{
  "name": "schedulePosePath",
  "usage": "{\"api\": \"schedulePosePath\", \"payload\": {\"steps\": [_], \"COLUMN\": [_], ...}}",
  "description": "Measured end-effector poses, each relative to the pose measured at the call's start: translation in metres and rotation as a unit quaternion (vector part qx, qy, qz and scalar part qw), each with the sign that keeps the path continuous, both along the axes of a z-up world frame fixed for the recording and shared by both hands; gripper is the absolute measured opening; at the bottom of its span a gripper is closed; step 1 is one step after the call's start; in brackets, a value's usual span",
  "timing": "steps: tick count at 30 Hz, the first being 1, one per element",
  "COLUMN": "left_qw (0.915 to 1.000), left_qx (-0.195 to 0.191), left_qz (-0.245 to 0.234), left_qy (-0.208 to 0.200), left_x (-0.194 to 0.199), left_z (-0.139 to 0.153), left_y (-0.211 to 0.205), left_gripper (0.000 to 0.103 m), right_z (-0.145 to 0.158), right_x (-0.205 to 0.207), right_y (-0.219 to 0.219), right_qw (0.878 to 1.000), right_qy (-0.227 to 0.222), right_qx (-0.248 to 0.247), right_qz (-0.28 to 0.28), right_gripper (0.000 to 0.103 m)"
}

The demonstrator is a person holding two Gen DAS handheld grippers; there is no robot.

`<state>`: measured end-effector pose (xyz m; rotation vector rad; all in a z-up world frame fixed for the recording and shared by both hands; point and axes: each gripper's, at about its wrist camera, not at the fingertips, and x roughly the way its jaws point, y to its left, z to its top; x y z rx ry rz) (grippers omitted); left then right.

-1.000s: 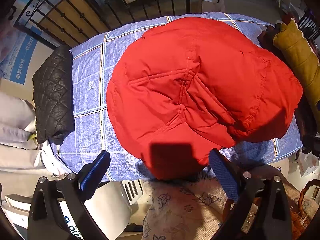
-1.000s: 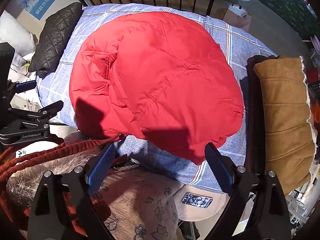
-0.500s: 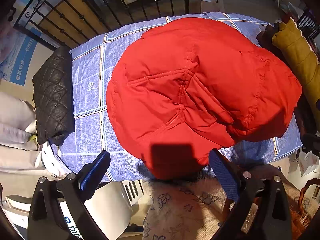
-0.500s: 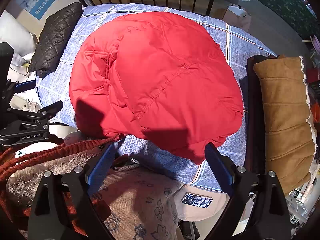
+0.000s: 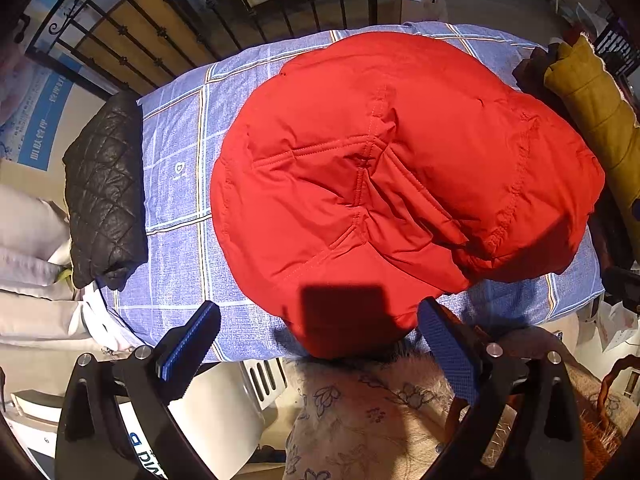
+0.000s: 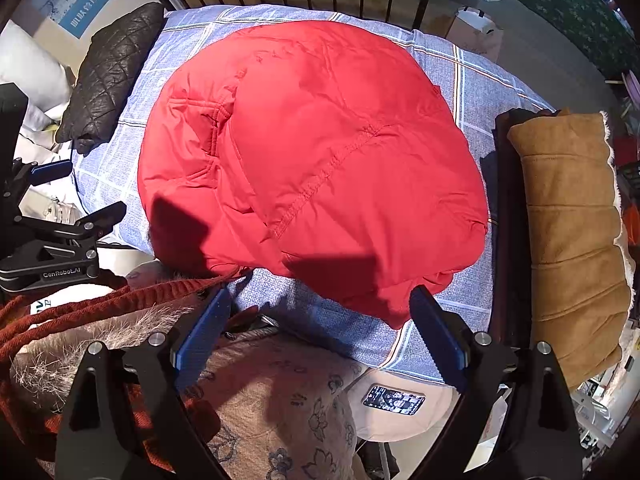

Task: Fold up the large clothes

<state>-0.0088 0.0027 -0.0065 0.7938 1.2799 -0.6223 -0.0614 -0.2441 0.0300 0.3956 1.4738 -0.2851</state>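
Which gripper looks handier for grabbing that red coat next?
Probably the left gripper: the red coat's near edge lies between its open fingers. The right gripper, also open, has mostly bedsheet ahead.

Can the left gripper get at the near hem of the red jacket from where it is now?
Probably yes. The left gripper is open, jaws apart and empty, with the near edge of the red jacket lying right ahead between them on the blue checked cover. Nothing lies between them.
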Motion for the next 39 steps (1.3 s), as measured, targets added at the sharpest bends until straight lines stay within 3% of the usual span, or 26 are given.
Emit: {"api": "schedulePosePath", "payload": {"steps": [13, 17, 20, 23, 25, 28, 35, 39], "left_qw": [1.0000, 0.9998, 0.9991, 0.9965, 0.9949, 0.9924, 0.9854, 0.9718], "left_qx": [0.003, -0.013, -0.019, 0.010, 0.003, -0.040, -0.090, -0.124], "left_qz": [0.002, 0.012, 0.038, 0.079, 0.100, 0.113, 0.107, 0.119], "left_qy": [0.004, 0.008, -0.006, -0.025, -0.008, 0.026, 0.097, 0.161], "left_x": [0.003, 0.013, 0.040, 0.074, 0.088, 0.097, 0.079, 0.075], "left_z": [-0.004, -0.009, -0.029, -0.060, -0.075, -0.090, -0.129, -0.156], "left_y": [0.000, 0.006, 0.024, 0.056, 0.076, 0.099, 0.112, 0.112], "left_gripper": [0.097, 0.097, 0.097, 0.096, 0.094, 0.093, 0.093, 0.093], "right_z": [-0.004, -0.004, -0.009, -0.014, -0.019, -0.029, -0.065, -0.096], "right_x": [0.002, 0.001, -0.003, -0.007, -0.007, -0.006, -0.006, -0.009], "right_y": [0.001, -0.001, -0.002, 0.001, 0.004, 0.009, 0.020, 0.028], "right_qw": [1.000, 1.000, 0.998, 0.996, 0.995, 0.991, 0.993, 0.990], "right_qy": [0.002, -0.023, -0.043, -0.064, -0.070, -0.096, -0.067, -0.035], "right_qx": [0.002, -0.008, -0.032, -0.039, -0.046, -0.055, -0.052, -0.090], "right_qz": [0.004, 0.008, 0.020, 0.043, 0.054, 0.069, 0.077, 0.100], "right_gripper": [0.090, 0.090, 0.090, 0.090, 0.090, 0.090, 0.090, 0.090]}}
